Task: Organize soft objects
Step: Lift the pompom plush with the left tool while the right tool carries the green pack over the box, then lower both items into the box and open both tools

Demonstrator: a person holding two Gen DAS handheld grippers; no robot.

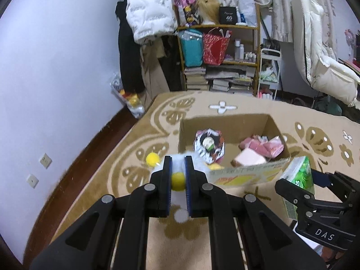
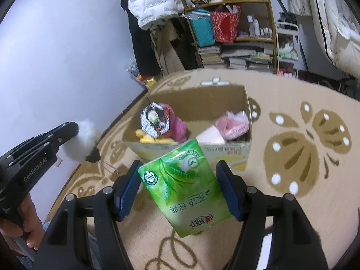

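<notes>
My left gripper (image 1: 178,162) is shut on a white fluffy plush toy (image 1: 177,173) with yellow parts, held above the rug just in front of the cardboard box (image 1: 227,121). It also shows in the right wrist view (image 2: 82,138) at the left. My right gripper (image 2: 178,166) holds a green tissue pack (image 2: 186,186) between its pads, near the box's front wall (image 2: 225,155). The pack also shows in the left wrist view (image 1: 299,175). Inside the box lie a black-and-white printed pouch (image 1: 209,145), pink soft items (image 1: 262,146) and a pale pink block (image 1: 247,158).
The box stands on a beige rug with brown butterfly patterns (image 2: 308,144). A bookshelf with bags and stacked books (image 1: 220,51) stands at the back. A bag of toys (image 1: 131,100) leans against the left wall. A white padded chair (image 1: 321,56) is at the right.
</notes>
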